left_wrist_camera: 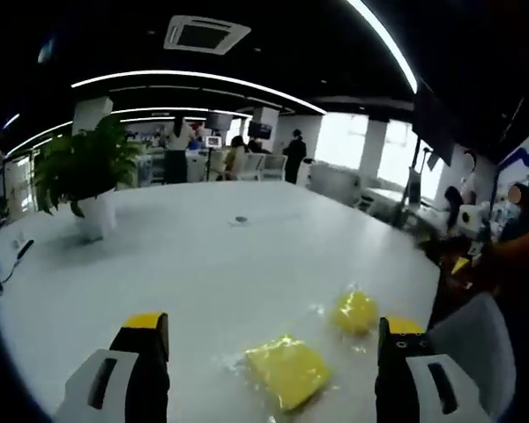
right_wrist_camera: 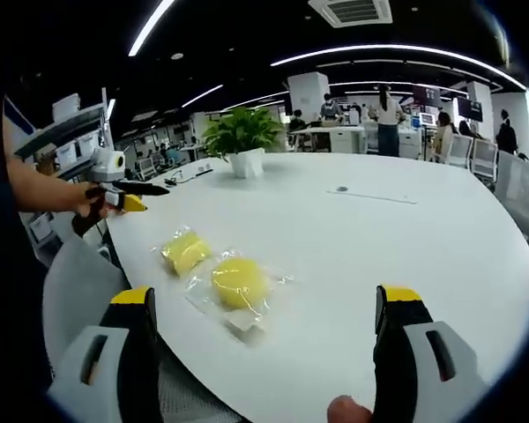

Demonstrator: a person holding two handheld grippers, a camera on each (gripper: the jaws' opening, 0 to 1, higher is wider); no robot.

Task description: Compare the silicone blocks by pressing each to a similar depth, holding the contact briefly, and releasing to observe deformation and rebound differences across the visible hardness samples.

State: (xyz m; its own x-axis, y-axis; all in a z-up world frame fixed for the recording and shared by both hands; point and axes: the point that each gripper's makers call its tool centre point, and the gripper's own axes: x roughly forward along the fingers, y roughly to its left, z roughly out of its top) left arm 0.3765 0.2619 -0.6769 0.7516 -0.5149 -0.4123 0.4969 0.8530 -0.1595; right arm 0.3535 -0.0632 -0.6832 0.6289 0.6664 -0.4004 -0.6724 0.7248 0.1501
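Both views cross the white table (left_wrist_camera: pixel 247 264), sharing two yellow blocks (right_wrist_camera: pixel 238 282).

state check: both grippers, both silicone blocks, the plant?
Left gripper: open, above the table, holding nothing.
Right gripper: open, holding nothing.
Nearer yellow block: in clear wrap, flat on white table, untouched.
Farther yellow block: wrapped, untouched.
Potted plant: upright.

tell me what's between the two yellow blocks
Nothing but bare white table; in the right gripper view the rounder block and the smaller block lie apart in clear wrappers.
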